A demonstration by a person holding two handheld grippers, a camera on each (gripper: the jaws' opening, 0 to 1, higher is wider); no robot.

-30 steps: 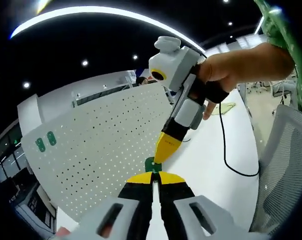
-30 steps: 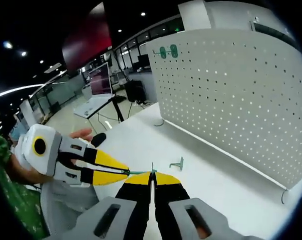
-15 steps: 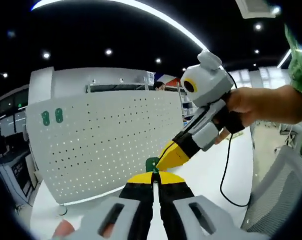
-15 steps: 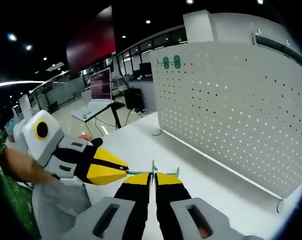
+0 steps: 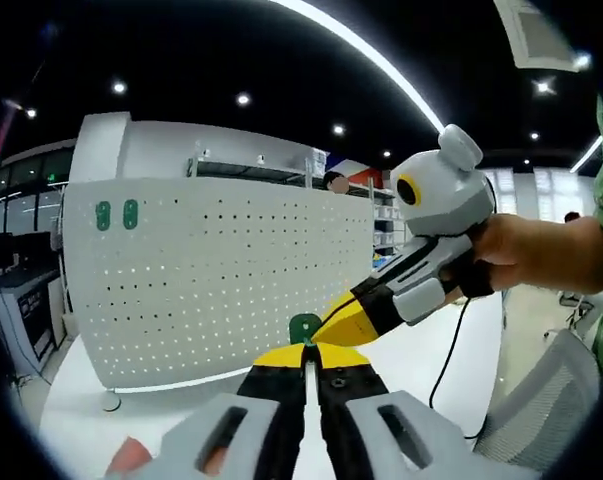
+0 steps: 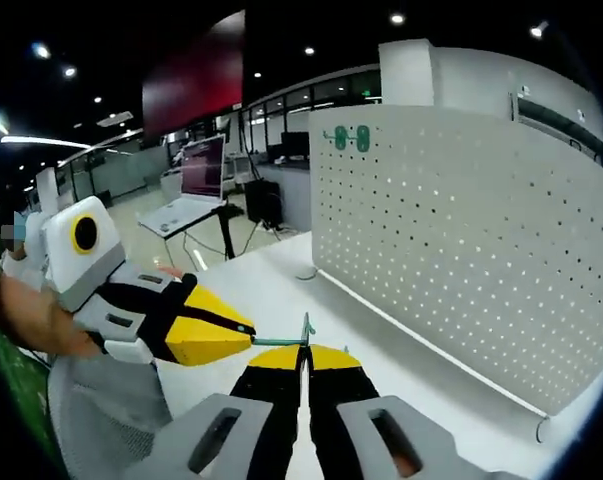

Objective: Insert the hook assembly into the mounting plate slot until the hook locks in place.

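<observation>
One small green hook point(image 5: 304, 327), flat-plated in the left gripper view and thin-stemmed in the right, is held in the air between both grippers: left gripper point(image 5: 308, 350) clamps its plate, right gripper point(image 6: 303, 351) pinches its stem. White pegboard point(image 6: 461, 240) stands behind on the table point(image 6: 271, 280).

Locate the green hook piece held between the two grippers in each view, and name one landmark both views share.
Left gripper view: green hook piece low centre, at the jaw tips.
Right gripper view: green hook piece low centre, at the jaw tips.
Shared landmark: white pegboard.
</observation>
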